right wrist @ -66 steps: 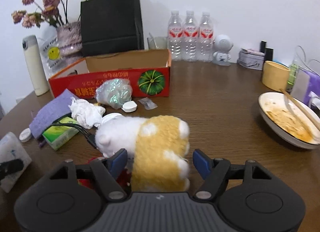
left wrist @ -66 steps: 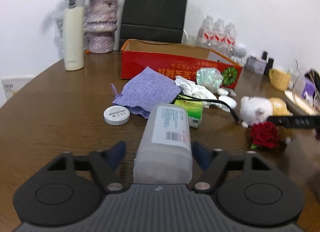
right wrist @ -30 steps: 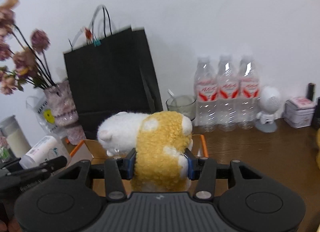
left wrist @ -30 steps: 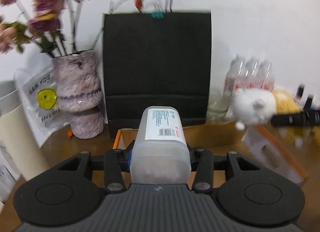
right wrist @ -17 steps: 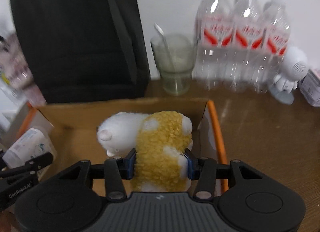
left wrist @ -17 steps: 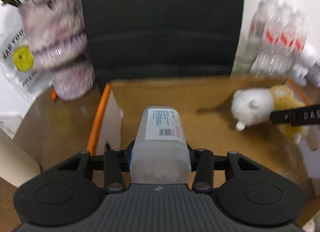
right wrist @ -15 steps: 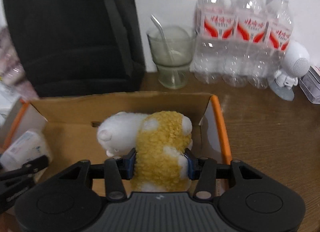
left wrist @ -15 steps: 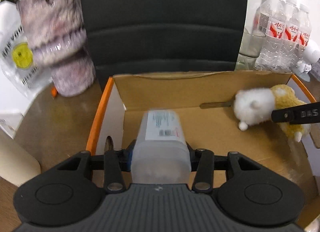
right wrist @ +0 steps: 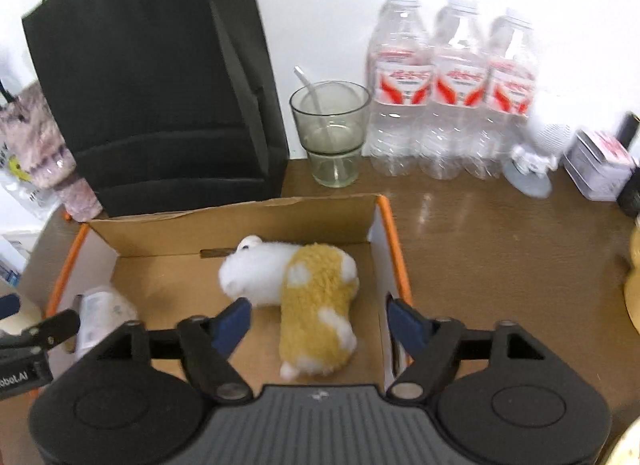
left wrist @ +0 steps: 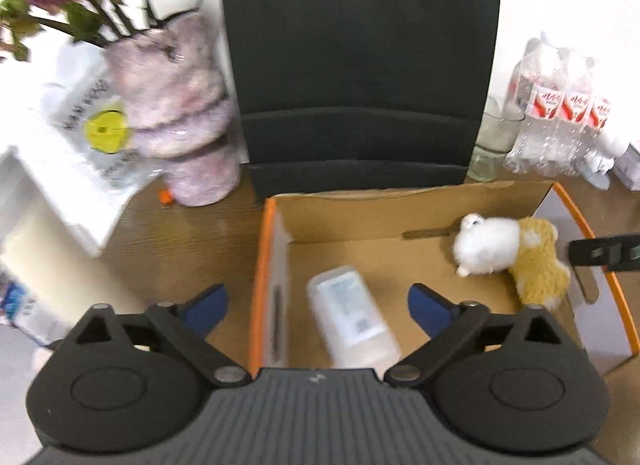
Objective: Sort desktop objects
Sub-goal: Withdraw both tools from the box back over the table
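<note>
Two items are now lying inside the cardboard box (left wrist: 400,201): one plastic jar (left wrist: 352,315) near its left wall and one plush toy (right wrist: 304,297) toward the right. The left hand-held gripper (left wrist: 318,305) and the right hand-held gripper (right wrist: 318,319) are both hanging wide open above it, gripping nothing. Three water bottles (right wrist: 452,93) and one glass (right wrist: 330,133) are standing on the worktop (right wrist: 500,249) behind; other clutter cannot be judged from here.

Both grippers released since half a second ago: left gripper (left wrist: 318,301) jaws went from clamped on the white container (left wrist: 352,319) to spread wide, container now lying tilted and blurred on the cardboard box (left wrist: 264,265) floor, left end. Right gripper (right wrist: 318,319) likewise let go; plush toy (right wrist: 308,297) now lies on the box floor, right end, clear of both fingers.
</note>
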`<state>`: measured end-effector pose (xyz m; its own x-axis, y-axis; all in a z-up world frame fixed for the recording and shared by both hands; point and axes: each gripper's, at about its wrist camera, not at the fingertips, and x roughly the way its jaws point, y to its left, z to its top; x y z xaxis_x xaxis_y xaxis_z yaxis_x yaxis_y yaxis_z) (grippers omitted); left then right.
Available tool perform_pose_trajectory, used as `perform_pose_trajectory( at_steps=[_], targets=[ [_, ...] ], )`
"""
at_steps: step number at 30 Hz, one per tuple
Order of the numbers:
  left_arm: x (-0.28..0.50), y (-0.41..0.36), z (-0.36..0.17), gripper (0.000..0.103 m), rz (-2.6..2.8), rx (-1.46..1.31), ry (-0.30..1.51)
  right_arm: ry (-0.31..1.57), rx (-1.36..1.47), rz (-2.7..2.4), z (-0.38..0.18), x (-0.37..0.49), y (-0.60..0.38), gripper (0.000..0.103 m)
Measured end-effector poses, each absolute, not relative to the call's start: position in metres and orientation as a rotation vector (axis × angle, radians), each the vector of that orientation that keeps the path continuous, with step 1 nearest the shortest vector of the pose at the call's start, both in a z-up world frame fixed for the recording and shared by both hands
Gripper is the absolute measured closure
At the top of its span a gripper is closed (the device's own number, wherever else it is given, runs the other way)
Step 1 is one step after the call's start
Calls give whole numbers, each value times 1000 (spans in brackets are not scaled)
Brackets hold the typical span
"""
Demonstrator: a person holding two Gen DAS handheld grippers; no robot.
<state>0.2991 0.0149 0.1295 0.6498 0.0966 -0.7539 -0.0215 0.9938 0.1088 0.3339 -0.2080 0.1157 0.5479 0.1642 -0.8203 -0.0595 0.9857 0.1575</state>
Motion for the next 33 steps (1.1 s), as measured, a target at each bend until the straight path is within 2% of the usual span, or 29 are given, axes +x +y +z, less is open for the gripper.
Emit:
perform_pose_trajectory(
  at_steps=[4, 11, 16, 23, 26, 33],
  targets=[
    [274, 19, 151, 0, 54, 62, 927, 1007, 139, 146, 141, 304, -217, 18],
    [220, 26, 189, 0, 31, 85, 876, 930, 80, 155, 182, 248, -216, 11],
    [209, 35, 192, 0, 63, 33, 864, 861, 56, 184, 170, 227, -209, 7],
    [161, 43, 145, 0, 138, 35, 600, 692, -12, 186, 136, 195, -209, 7],
    [144, 49, 111, 0, 169, -6, 593, 614, -74, 202, 112, 171, -212, 7],
    [93, 63, 66, 0, 90, -167, 629, 621, -51, 207, 70, 114, -226, 7]
  ],
)
